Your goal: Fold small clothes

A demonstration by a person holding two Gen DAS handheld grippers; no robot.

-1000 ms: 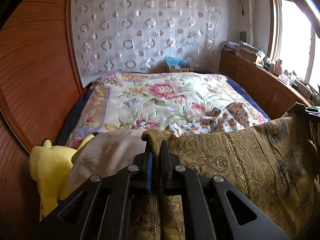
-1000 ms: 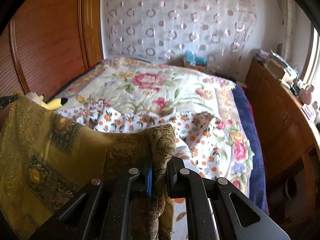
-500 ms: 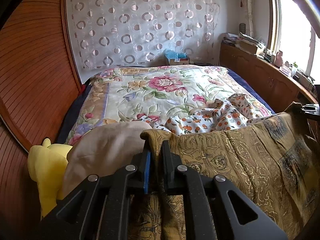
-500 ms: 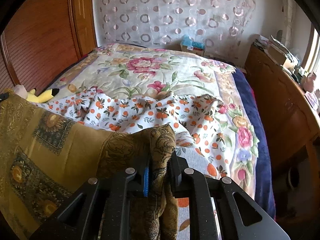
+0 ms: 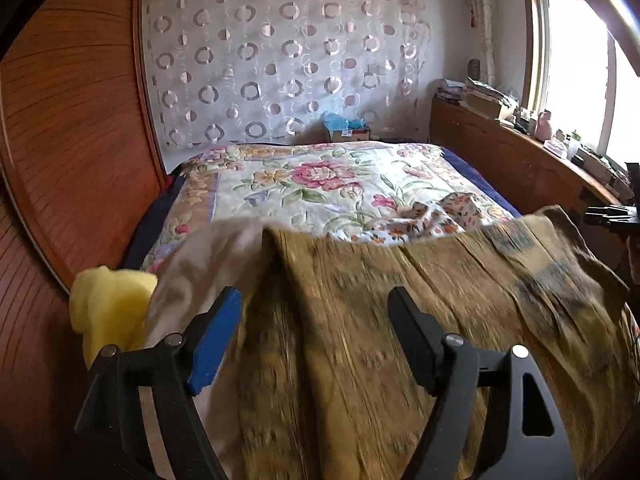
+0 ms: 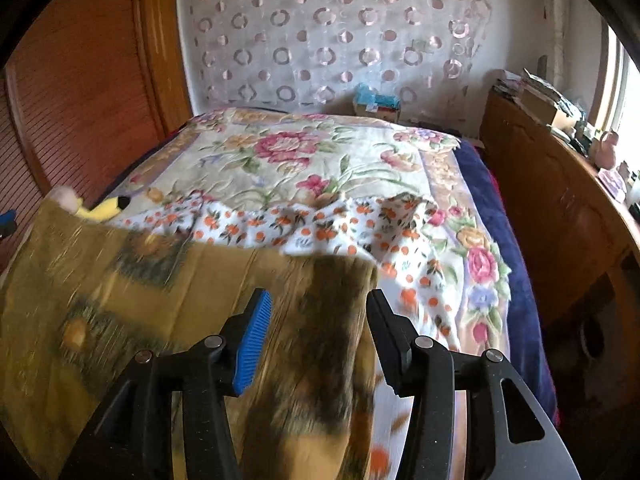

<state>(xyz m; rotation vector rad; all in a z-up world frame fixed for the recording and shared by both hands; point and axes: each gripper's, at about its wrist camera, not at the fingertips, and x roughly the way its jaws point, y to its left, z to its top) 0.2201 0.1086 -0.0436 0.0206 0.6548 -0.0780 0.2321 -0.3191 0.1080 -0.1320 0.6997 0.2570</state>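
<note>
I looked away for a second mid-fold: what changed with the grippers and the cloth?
Both let go: the left gripper and right gripper, clamped on the mustard patterned cloth a second ago, are opening with no pad pressing it. The cloth now appears blurred. The orange-print garment and yellow plush toy stayed put.

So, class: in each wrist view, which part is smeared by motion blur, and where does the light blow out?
Left wrist view: the mustard garment is streaked, the bedspread sharp, the window blown white. Right wrist view: the garment smears too; glare only at the right edge.
</note>
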